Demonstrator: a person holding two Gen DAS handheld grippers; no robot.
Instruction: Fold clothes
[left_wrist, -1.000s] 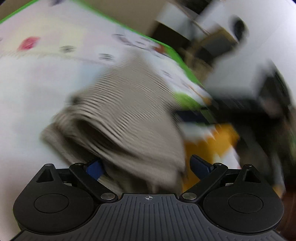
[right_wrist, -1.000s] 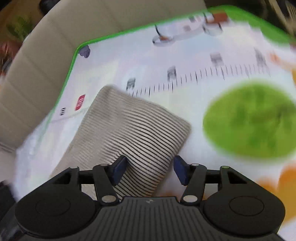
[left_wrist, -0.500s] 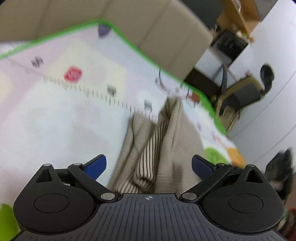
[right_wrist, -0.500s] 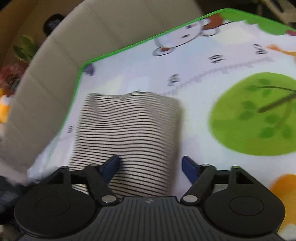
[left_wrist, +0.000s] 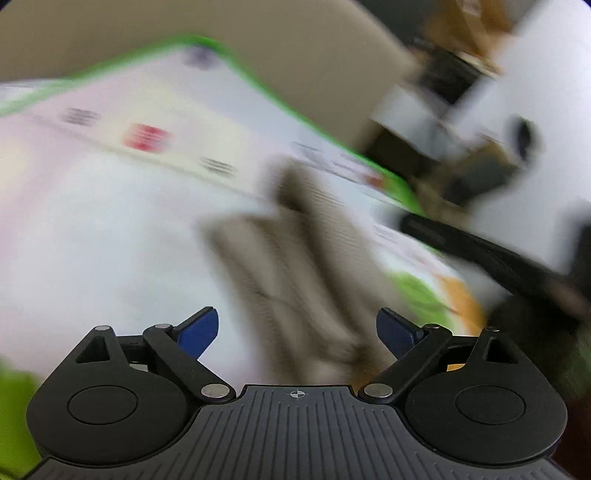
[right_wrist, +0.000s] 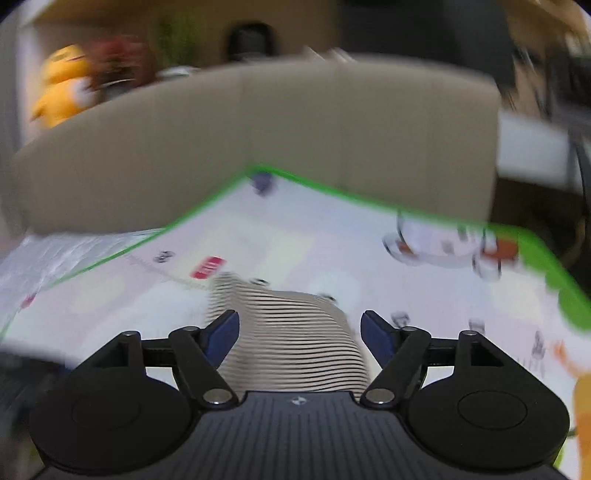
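Note:
A beige garment with thin dark stripes lies folded on a white play mat with a green border. In the right wrist view it rests just ahead of my right gripper; the jaws are opening and their blue pads stand clear of the cloth. In the blurred left wrist view the same garment shows rumpled folds stretching away from my left gripper, which is open with its pads apart on either side and above the cloth.
A beige sofa wraps around the far edge of the mat. Toys, one of them yellow, sit behind it at the left. A dark bar crosses the right of the left wrist view, with furniture beyond.
Both grippers have drawn back and risen from the garment while rolling. The right jaws have spread wider. The garment now lies flat, released on the mat.

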